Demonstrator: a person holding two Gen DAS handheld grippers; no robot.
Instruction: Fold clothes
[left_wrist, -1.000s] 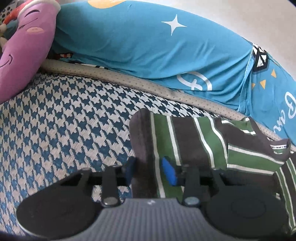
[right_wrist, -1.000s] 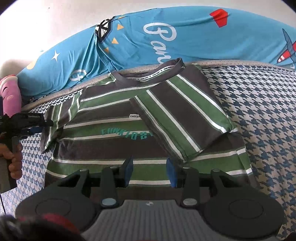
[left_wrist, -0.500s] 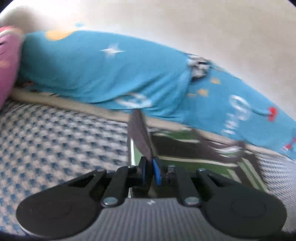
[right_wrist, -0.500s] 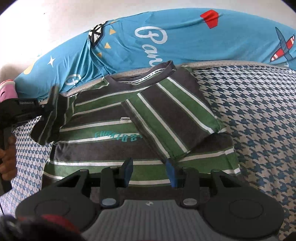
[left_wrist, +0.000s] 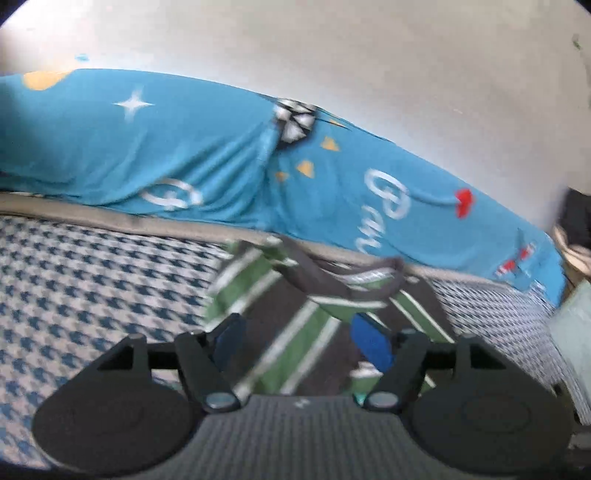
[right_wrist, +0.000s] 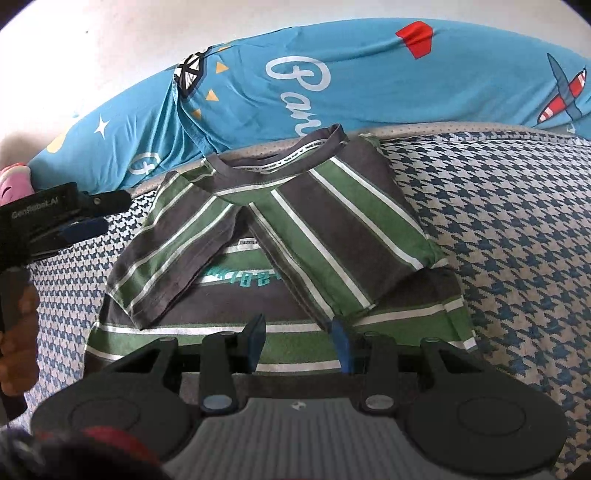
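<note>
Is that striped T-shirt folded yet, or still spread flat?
Partly folded: both sleeves of the striped T-shirt lie over its chest; the hem remains unfolded.

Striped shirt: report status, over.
Left gripper open, clear of cloth. Right gripper open, hovering at hem. Striped shirt flat on houndstooth cover, both sleeves folded in. Nothing in the way.

Left wrist view motion-blurred: striped shirt (left_wrist: 295, 314) edges smeared. Shirt hem hidden behind right gripper (right_wrist: 297, 339) body. Chest print (right_wrist: 243, 275) half covered by folded sleeves, unreadable. Hand (right_wrist: 16, 332) cut off at left edge.
</note>
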